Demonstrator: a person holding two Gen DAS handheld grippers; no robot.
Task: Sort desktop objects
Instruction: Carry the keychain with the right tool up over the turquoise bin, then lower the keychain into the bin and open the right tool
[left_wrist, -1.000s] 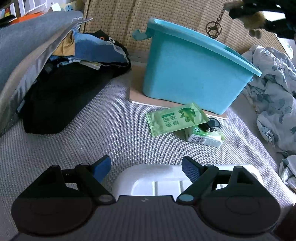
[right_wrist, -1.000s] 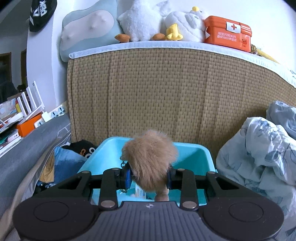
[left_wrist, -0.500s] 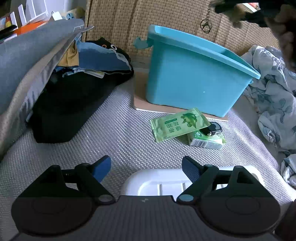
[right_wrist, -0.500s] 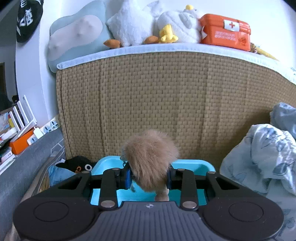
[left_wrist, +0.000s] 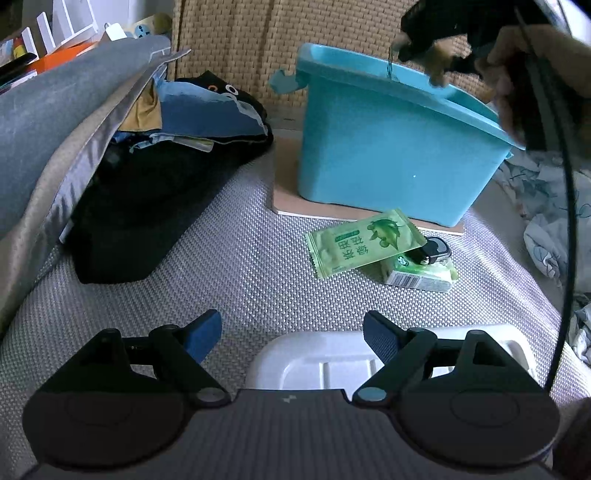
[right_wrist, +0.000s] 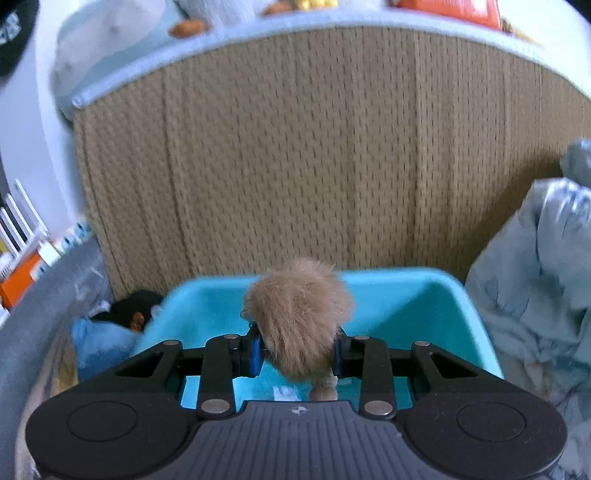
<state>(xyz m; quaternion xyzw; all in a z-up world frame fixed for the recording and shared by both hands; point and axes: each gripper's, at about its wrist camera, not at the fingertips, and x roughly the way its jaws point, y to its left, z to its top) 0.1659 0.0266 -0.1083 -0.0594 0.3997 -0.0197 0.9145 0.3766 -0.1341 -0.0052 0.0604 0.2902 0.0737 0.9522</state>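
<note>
The right gripper (right_wrist: 297, 352) is clamped on a brown furry keychain toy (right_wrist: 299, 317), the blue pads pressing its sides, and holds it over the open mouth of the turquoise bin (right_wrist: 399, 306). The step in hand looks like dropping the toy into that bin. To do it well, the toy should be brought inside the rim before letting go, since its chain and clasp hang below and could catch on the near edge; from the left wrist view the chain (left_wrist: 389, 64) seems to dangle right at the bin's rim (left_wrist: 406, 75), though that part is blurred. A small lowering toward the middle, then a full opening of the jaws, should let the soft toy fall clear, as fur may cling to the pads.

The left gripper (left_wrist: 291, 334) hovers low and near, its jaws wide apart and holding nothing, with a white plastic case (left_wrist: 332, 363) lying just beneath and between the fingers; contact cannot be told. Farther off, just in front of the bin, wait a green wipes packet (left_wrist: 364, 242), a black car key (left_wrist: 432, 253) and a small green box (left_wrist: 421, 275).
</note>
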